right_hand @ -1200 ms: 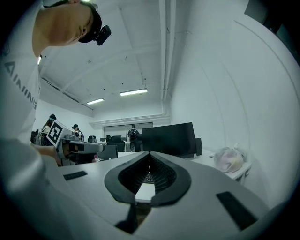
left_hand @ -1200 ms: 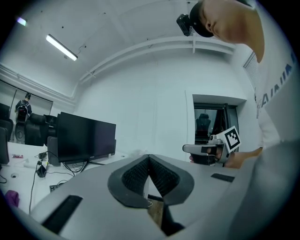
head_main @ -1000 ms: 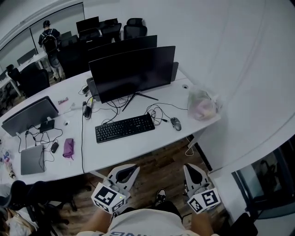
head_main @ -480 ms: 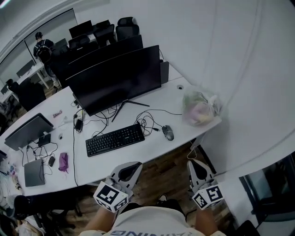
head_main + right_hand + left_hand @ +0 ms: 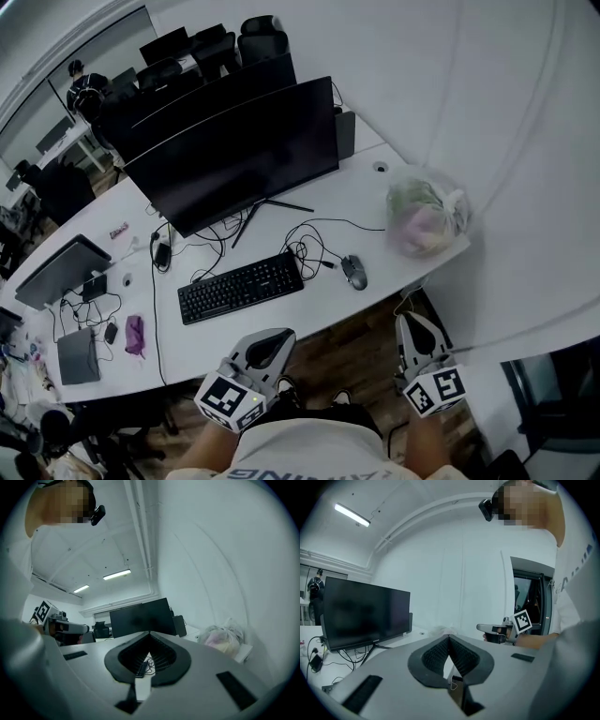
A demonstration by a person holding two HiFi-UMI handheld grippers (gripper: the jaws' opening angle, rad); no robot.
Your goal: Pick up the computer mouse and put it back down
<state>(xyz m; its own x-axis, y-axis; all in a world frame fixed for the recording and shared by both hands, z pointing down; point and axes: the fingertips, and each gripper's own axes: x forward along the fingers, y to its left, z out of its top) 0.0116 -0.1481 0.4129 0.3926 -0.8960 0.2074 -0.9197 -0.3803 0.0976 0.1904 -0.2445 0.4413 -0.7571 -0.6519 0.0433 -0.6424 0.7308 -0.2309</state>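
Note:
A grey computer mouse (image 5: 354, 272) lies on the white desk (image 5: 319, 298), right of the black keyboard (image 5: 241, 287), its cable coiled behind it. Both grippers hang over the wooden floor in front of the desk, short of its edge and touching nothing. My left gripper (image 5: 285, 336) is below the keyboard's right end; its jaws meet at the tips (image 5: 449, 637) with nothing between them. My right gripper (image 5: 409, 320) is below and right of the mouse, also shut and empty (image 5: 150, 633). The mouse shows in neither gripper view.
A big dark monitor (image 5: 234, 155) stands behind the keyboard. A filled plastic bag (image 5: 427, 216) sits at the desk's right end by the white wall. To the left lie a laptop (image 5: 77, 342), a purple pouch (image 5: 135, 335) and cables. A person (image 5: 80, 89) stands far back.
The desk and monitor have come nearer and larger in the head view. Both grippers have moved forward towards the desk edge, still shut and empty.

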